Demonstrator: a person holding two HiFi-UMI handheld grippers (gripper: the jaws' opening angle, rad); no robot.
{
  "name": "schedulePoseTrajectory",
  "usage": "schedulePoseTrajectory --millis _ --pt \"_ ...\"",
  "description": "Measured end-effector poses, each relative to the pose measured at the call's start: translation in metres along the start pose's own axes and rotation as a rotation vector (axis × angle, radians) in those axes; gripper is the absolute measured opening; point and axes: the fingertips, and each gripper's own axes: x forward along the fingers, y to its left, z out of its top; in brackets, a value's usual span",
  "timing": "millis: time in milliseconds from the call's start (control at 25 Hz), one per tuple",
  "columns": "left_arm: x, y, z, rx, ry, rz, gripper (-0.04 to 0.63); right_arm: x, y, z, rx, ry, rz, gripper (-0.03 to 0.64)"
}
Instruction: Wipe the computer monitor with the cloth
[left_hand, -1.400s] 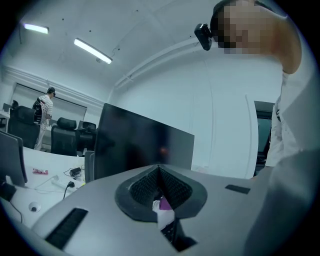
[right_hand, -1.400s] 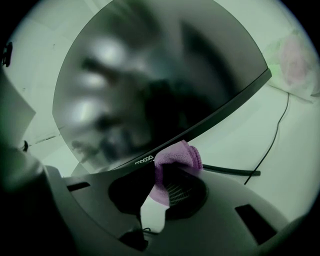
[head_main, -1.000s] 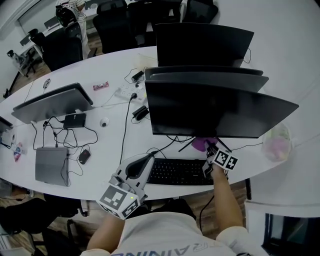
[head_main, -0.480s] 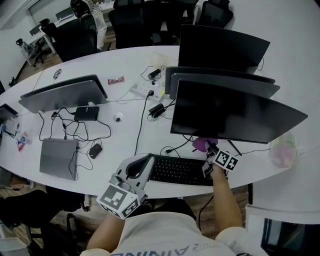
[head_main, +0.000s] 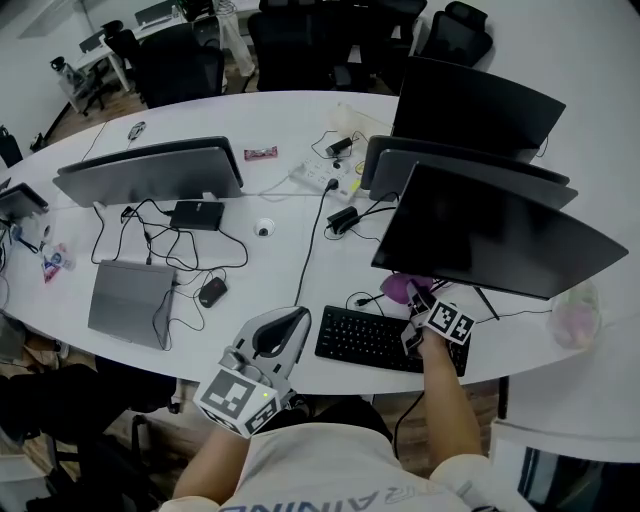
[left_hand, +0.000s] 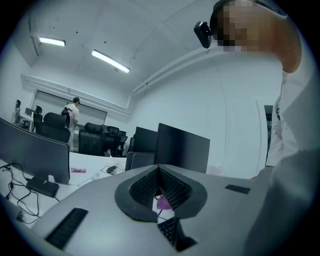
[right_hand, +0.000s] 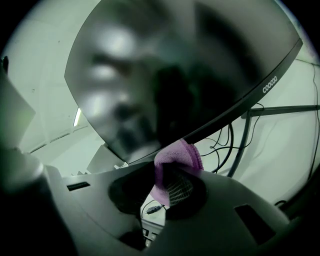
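Our right gripper (right_hand: 172, 186) is clamped on the purple cloth (right_hand: 178, 156), which bunches out past the jaw tips at the lower edge of the nearest monitor (right_hand: 165, 75) — touching it or just short, we cannot tell. Our left gripper (left_hand: 160, 186) has its jaws together with nothing between them, and hangs low at the near edge of the desk (head_main: 290, 120), beside the keyboard (head_main: 385, 342). To wipe well, we judge the cloth should meet the dark screen flat, with only fabric — never the jaw tips — against it. Light, even pressure in overlapping sweeps seems right, since a hard push could rock the monitor.
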Motion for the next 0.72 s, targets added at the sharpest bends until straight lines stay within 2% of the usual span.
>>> schedulePoseTrajectory --millis 720 --pt "-0.044 0.045 0.003 -0.002 -0.019 0.073 0.009 0.050 0.063 -0.036 -0.003 0.056 0.081 0.063"
